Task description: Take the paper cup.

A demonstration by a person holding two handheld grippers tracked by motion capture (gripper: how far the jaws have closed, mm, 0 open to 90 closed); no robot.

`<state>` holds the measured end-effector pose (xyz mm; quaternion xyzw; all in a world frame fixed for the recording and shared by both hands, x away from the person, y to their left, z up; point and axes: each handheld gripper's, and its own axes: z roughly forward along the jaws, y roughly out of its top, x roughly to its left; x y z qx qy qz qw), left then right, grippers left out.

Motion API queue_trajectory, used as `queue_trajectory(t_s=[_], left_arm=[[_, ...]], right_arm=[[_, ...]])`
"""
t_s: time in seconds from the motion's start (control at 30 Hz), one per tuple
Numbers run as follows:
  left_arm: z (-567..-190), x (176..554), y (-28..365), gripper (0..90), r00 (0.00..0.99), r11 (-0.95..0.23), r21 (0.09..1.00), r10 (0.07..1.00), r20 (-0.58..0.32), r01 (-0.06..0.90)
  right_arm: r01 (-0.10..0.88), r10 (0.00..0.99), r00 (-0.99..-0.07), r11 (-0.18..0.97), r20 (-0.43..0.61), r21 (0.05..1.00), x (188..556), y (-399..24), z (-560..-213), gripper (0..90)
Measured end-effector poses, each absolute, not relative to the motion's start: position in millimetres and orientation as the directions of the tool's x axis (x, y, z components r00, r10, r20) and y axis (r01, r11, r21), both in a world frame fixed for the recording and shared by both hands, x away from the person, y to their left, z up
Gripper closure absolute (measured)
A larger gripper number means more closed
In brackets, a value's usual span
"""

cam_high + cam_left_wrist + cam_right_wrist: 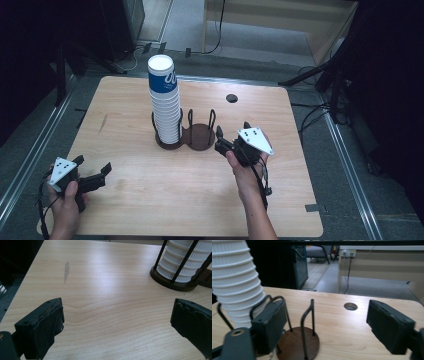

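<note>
At the near left corner of the pale wooden table (150, 200), the left gripper (95, 172) rests low in the person's hand, its jaws wide apart with nothing between them; the left gripper view shows bare woodgrain in the gap and a faint grey scuff (66, 271) beyond. Towards the middle stands the tall stack of paper cups (165, 102), white and ribbed down its sides, the top cup banded blue, seated in the left ring of a dark two-place cup holder (187, 135) with thin black wire uprights. The holder's right place (298, 343) is empty, a smooth brown disc. Just right of it hovers the right gripper (231, 141), jaws parted and empty, pointed at the holder.

The stack leans slightly (it is tall and light), so a jaw that clips its side or a wire upright would likely tip it or drag the holder. Nested cups also cling: a pinch on the top rim could lift several, or crush the thin paper.
</note>
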<state>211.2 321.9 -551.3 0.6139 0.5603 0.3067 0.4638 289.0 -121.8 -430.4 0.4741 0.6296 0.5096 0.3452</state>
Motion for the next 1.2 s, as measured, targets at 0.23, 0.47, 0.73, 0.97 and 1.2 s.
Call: queue_trajectory(t_s=[0.23,0.47,0.73,0.97,1.2], left_arm=[[-551,211,322,0.0,0.186,0.055,0.913,0.972,-0.141,0.403],[-551,211,322,0.0,0.188,0.053,0.914,0.972,-0.139,0.403],[-551,211,322,0.0,0.189,0.054,0.914,0.972,-0.14,0.402],[-551,211,322,0.0,0.192,0.055,0.914,0.971,-0.143,0.401],[-551,211,322,0.0,0.193,0.056,0.914,0.971,-0.144,0.401]], right_arm=[[0.24,0.937,-0.342,0.022,0.064,0.97,291,-113,-421,8.7],[0.234,0.929,-0.364,0.024,0.065,0.972,295,-104,-412,6.8],[0.23,0.929,-0.364,0.023,0.064,0.973,300,-91,-405,8.0],[0.233,0.921,-0.383,0.018,0.075,0.972,302,-75,-402,8.7],[0.236,0.913,-0.398,0.015,0.083,0.972,305,-61,-399,8.8]])
